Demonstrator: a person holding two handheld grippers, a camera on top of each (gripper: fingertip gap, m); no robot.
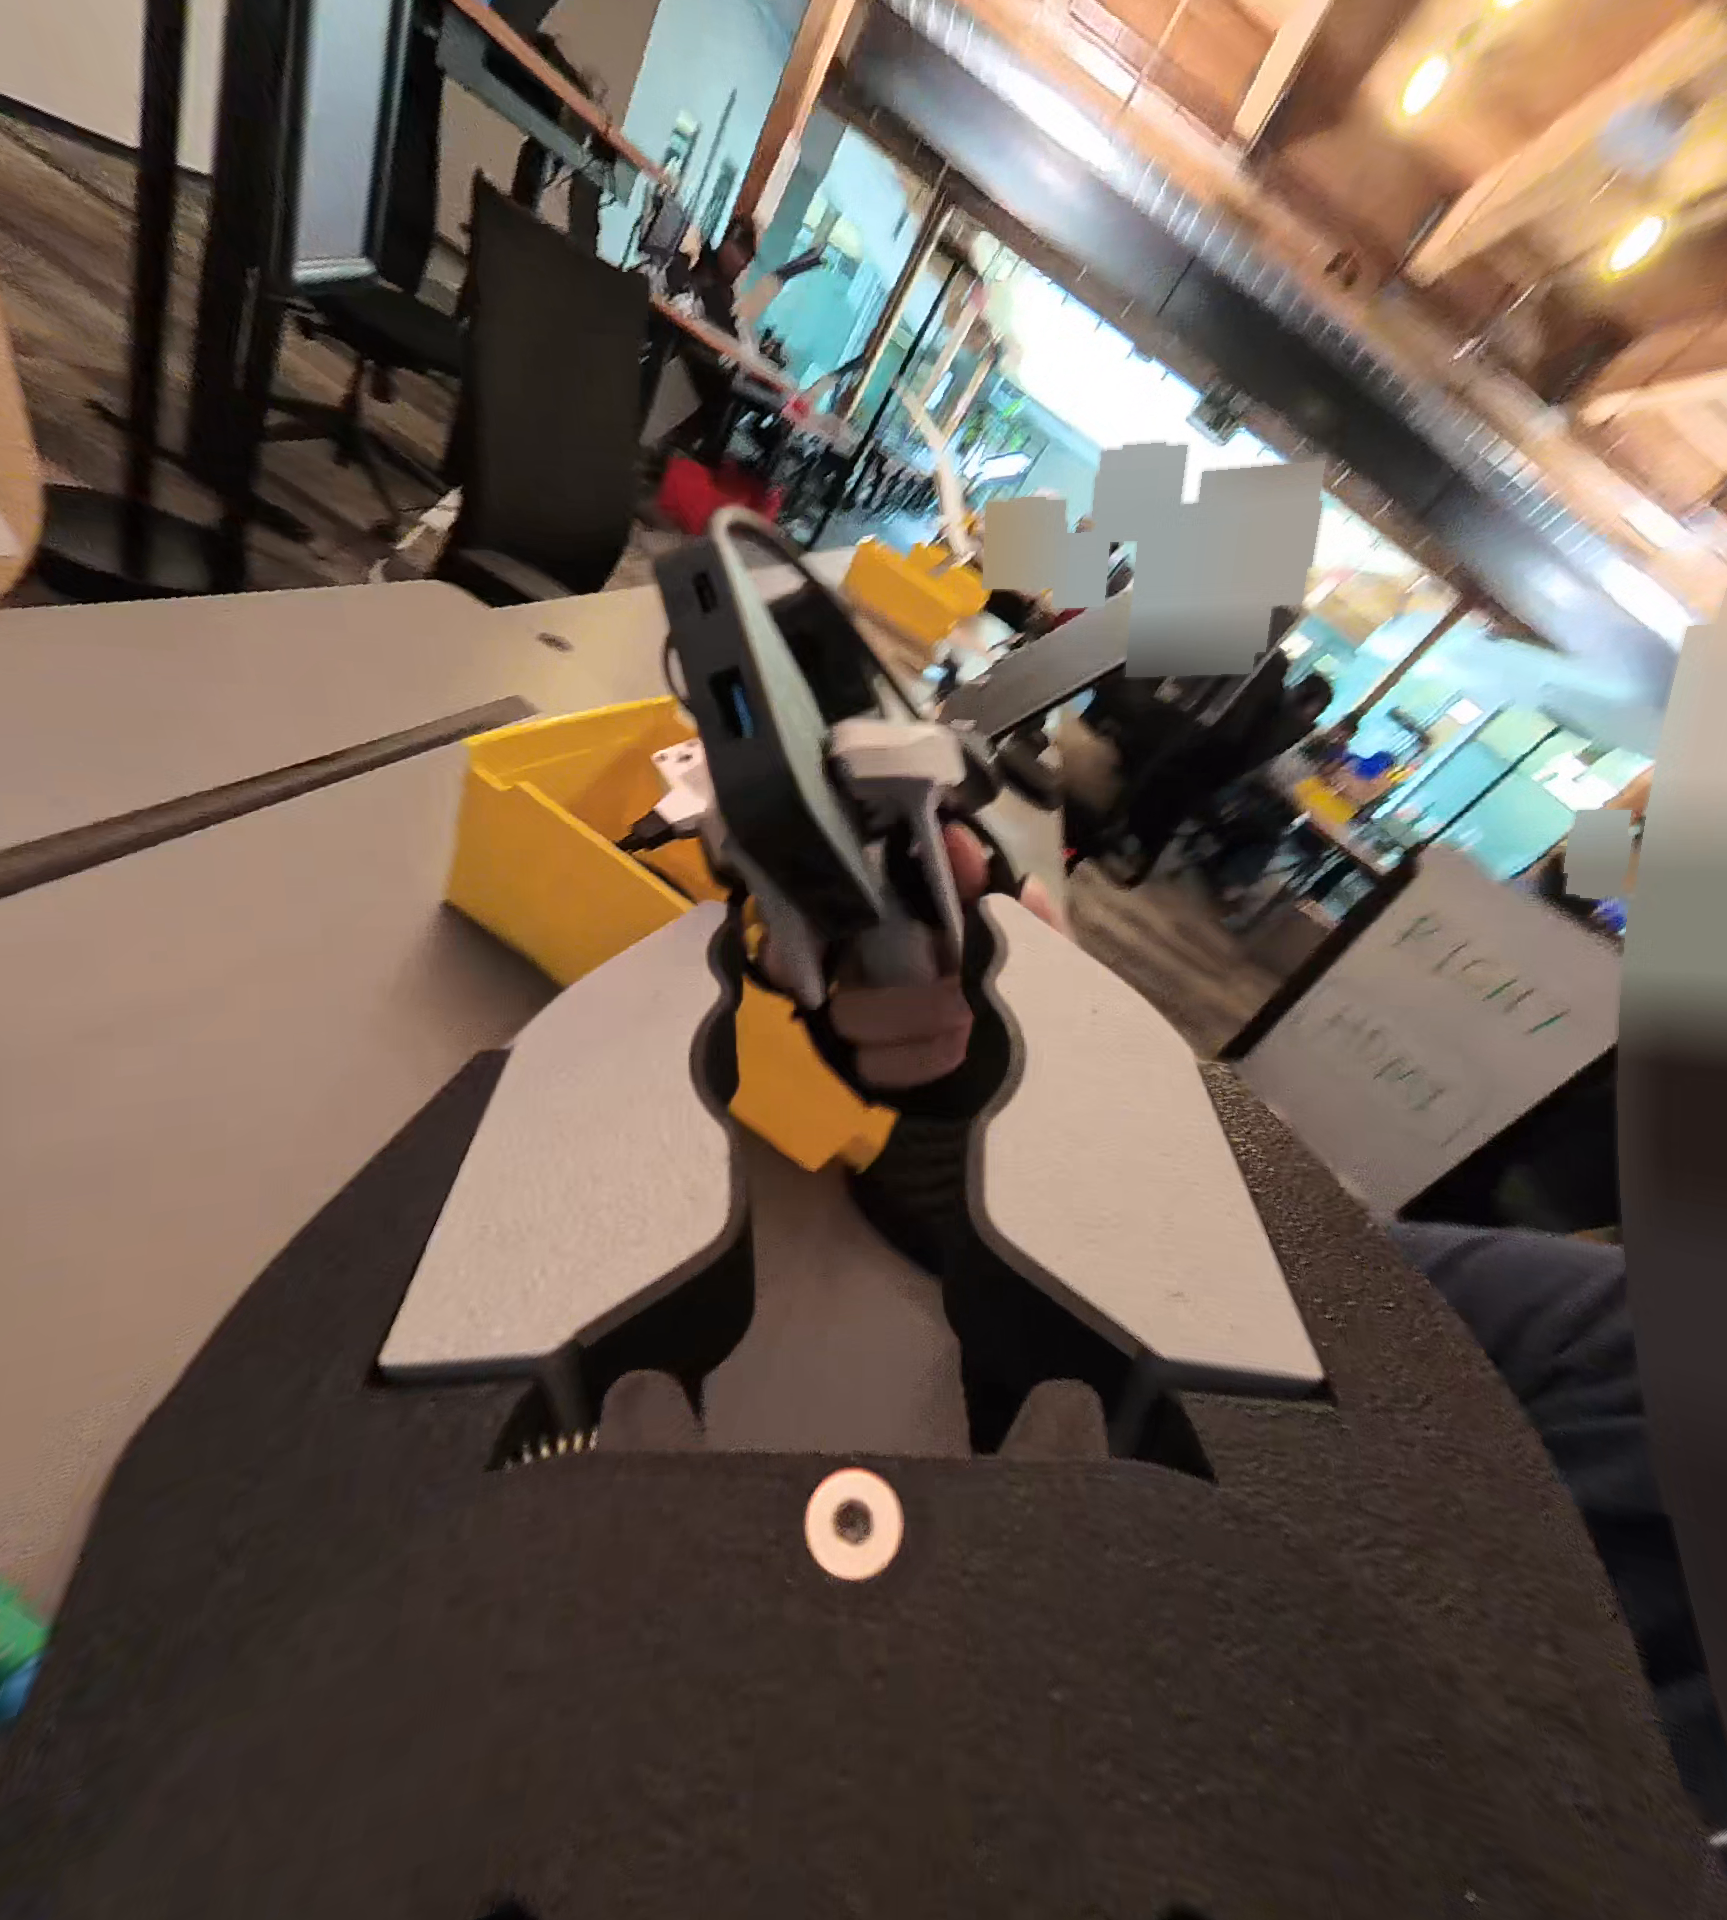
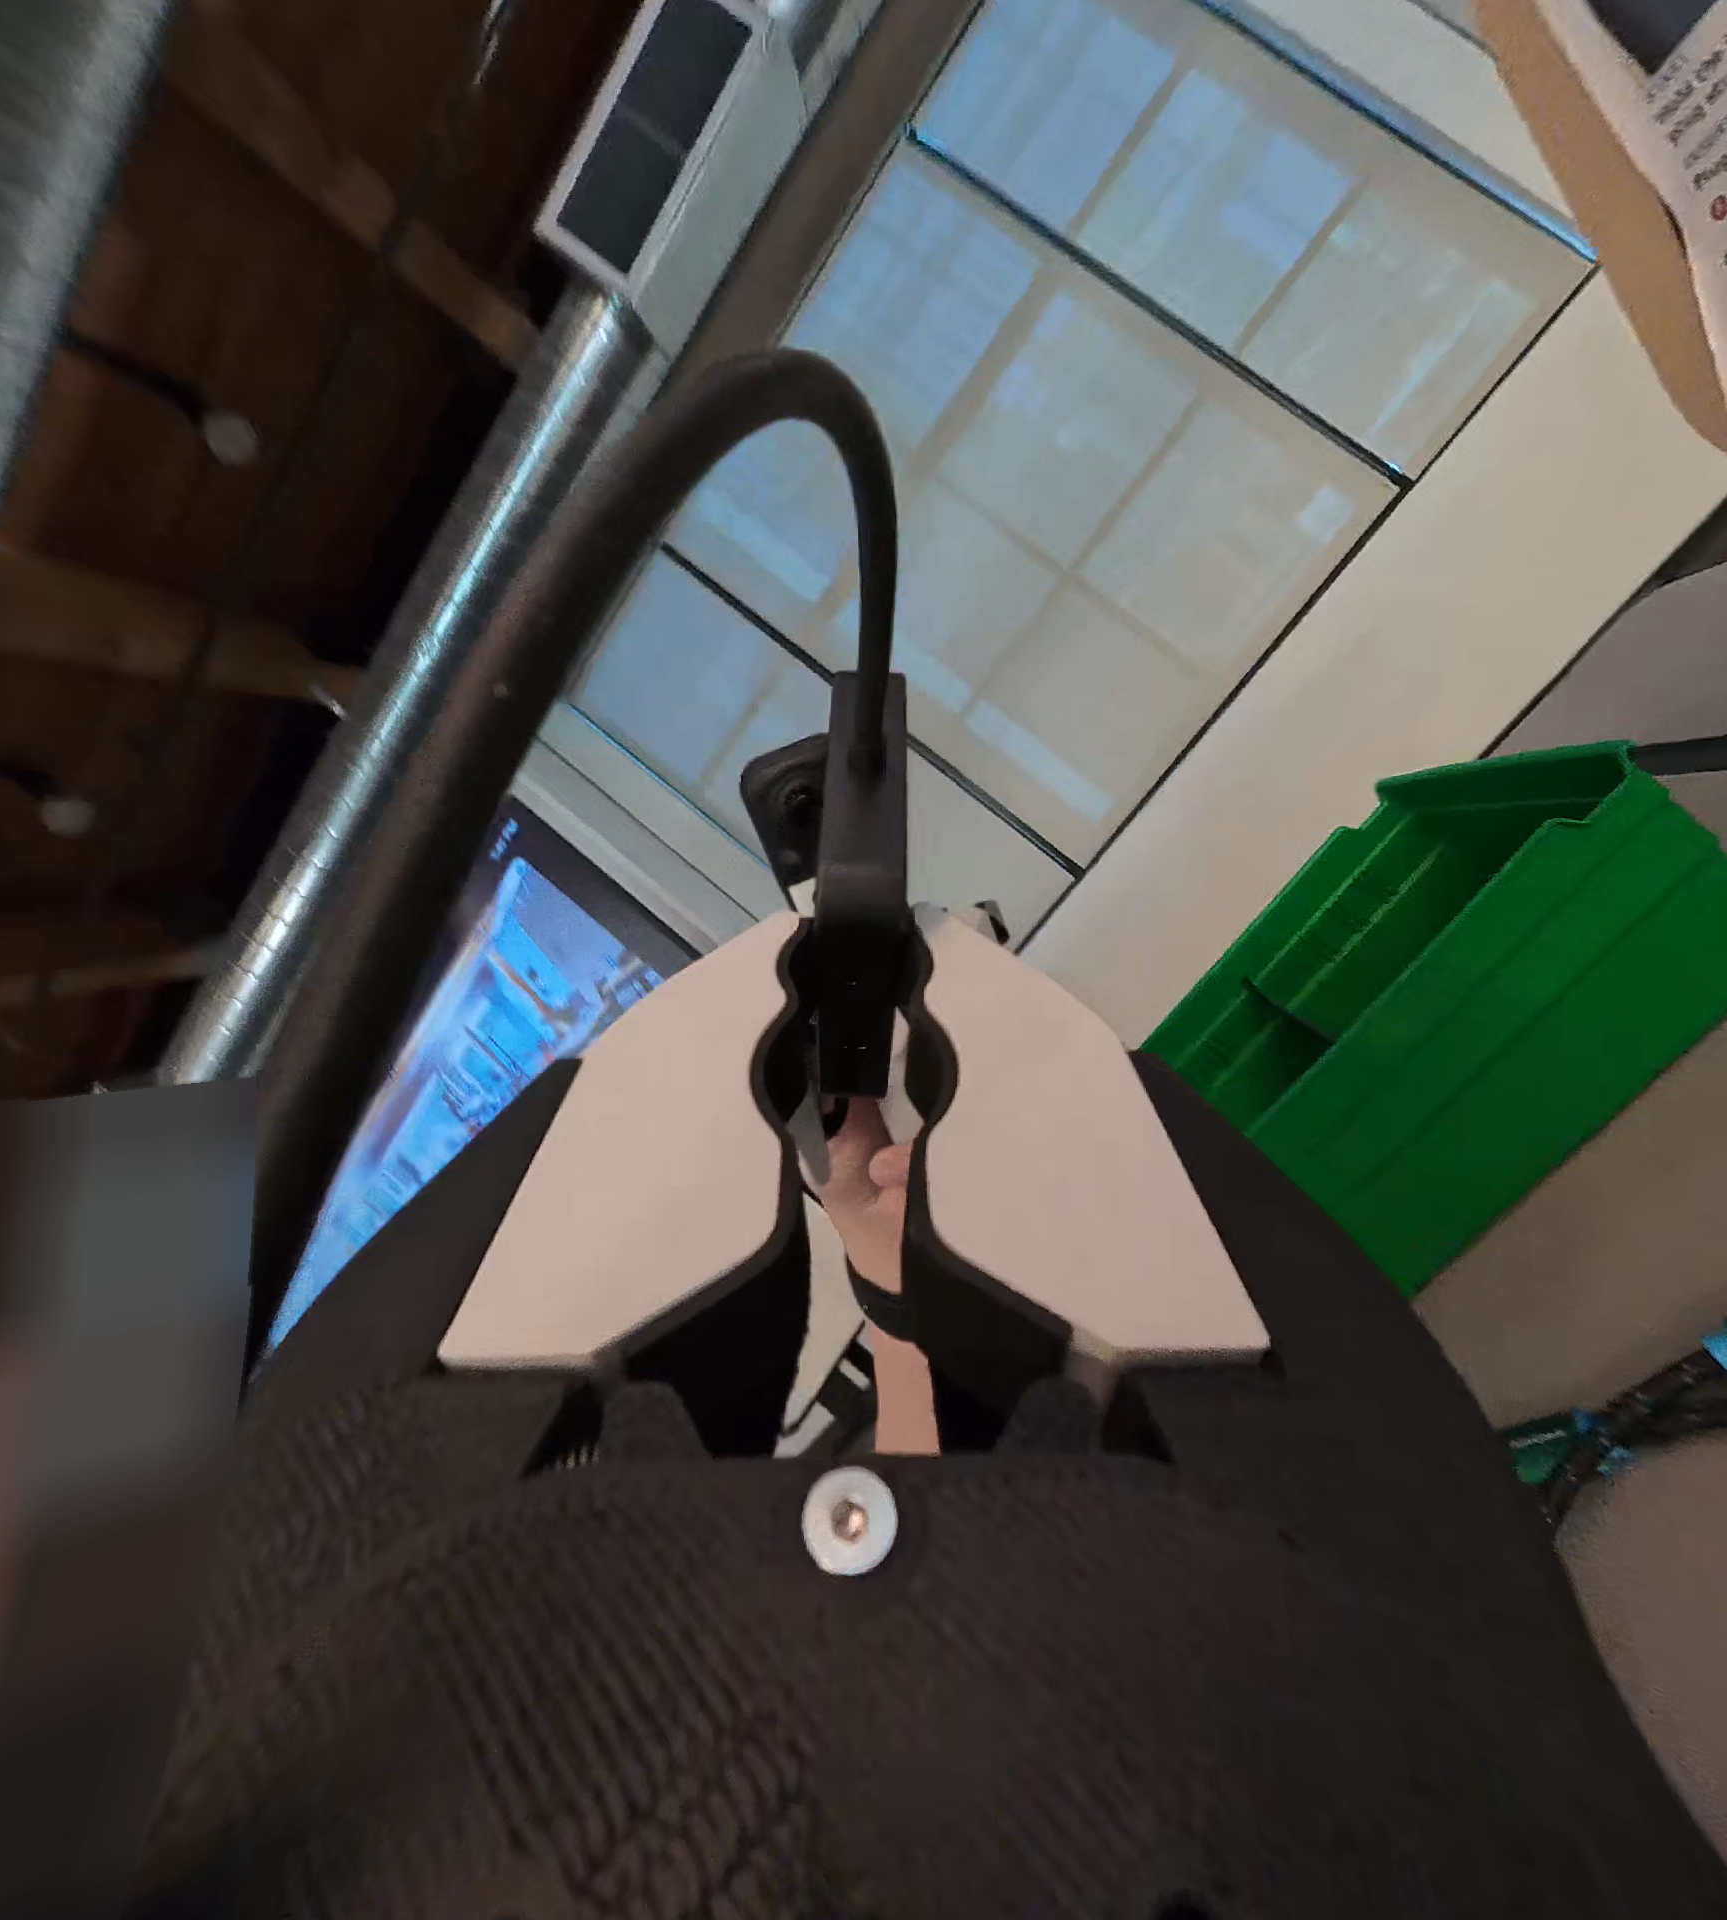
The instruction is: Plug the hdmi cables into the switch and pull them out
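Observation:
My right gripper [image 2: 854, 935] is shut on the switch [image 2: 859, 821], a thin black box seen edge-on and held by its flat faces. A thick black cable [image 2: 630, 468] leaves its far end and arcs back to the left. In the left wrist view the switch [image 1: 786, 707] shows a grey face and side ports. It is held up in the air just beyond my left gripper [image 1: 848, 935]. The left jaws stand partly apart with nothing between them. One right fingertip [image 1: 895, 758] presses on the switch's face, and the hand [image 1: 900, 1029] holding that gripper shows below.
A yellow bin [image 1: 568, 852] with a white adapter [image 1: 677, 779] and cables sits on the grey table [image 1: 163, 935] behind the switch. A green bin [image 2: 1461, 987] and tied cable bundles [image 2: 1669, 1392] lie to the right. A monitor [image 2: 485, 1039] stands at the left. The tips of both grippers are at nearly the same place.

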